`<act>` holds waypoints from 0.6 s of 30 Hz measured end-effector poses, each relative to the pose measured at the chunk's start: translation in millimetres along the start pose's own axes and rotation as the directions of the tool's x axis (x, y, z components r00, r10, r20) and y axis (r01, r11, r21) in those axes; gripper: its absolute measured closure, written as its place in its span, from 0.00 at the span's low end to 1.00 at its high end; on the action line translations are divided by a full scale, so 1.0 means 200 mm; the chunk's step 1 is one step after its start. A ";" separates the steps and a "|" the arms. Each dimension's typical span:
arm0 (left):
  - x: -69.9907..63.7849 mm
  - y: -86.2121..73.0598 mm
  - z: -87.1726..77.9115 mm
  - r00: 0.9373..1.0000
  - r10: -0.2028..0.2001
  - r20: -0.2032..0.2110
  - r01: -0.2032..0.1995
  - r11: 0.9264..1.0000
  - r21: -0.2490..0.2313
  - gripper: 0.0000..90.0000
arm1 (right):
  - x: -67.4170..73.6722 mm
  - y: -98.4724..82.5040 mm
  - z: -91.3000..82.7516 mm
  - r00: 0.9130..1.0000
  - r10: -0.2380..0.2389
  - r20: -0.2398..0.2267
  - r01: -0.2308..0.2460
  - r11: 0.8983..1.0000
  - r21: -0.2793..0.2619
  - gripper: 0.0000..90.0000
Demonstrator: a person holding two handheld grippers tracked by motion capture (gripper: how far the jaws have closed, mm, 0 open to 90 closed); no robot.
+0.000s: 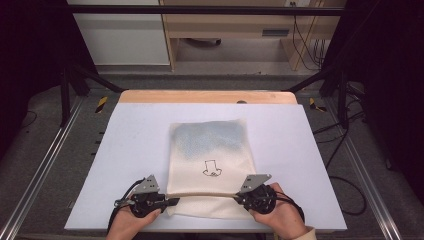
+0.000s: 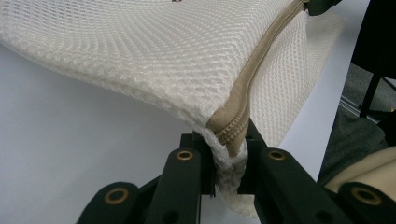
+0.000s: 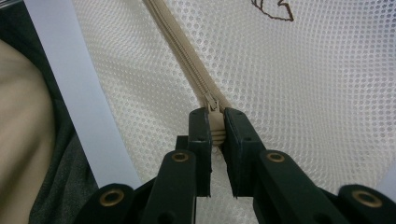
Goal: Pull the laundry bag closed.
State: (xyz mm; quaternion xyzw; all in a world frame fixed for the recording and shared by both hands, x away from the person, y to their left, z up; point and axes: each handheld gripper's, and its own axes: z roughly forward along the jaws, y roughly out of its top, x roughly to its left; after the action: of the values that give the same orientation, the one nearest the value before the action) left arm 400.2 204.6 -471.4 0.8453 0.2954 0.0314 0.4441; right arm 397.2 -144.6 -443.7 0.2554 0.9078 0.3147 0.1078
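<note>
Mesh bag flat at the table's near middle. Left gripper pinches the bag's corner beside the zipper; right gripper pinches what seems the zipper pull. Hold the corner taut; draw along the zipper line.

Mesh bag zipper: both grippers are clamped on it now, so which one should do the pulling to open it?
Probably the right gripper: its jaws pinch the zipper pull. The left gripper clamps the corner of the mesh bag at the zipper end, so it is better placed to hold the bag taut.
</note>
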 end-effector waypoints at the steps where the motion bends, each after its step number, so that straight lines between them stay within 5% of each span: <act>1: 0.00 0.00 0.00 1.000 0.000 0.000 0.000 1.000 0.000 0.91 | 0.00 0.00 0.00 1.000 -0.002 0.003 0.002 1.000 0.004 0.91; 18: 0.01 0.00 0.00 1.000 -0.003 -0.004 0.003 1.000 -0.001 0.91 | -0.01 -0.05 -0.03 0.999 0.026 0.025 -0.026 1.000 0.004 0.91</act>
State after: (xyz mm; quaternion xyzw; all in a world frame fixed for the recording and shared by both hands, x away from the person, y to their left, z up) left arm 400.9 205.6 -471.9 0.8446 0.2977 0.0327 0.4438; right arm 393.9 -155.5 -445.1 0.2714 0.9036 0.3109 0.1144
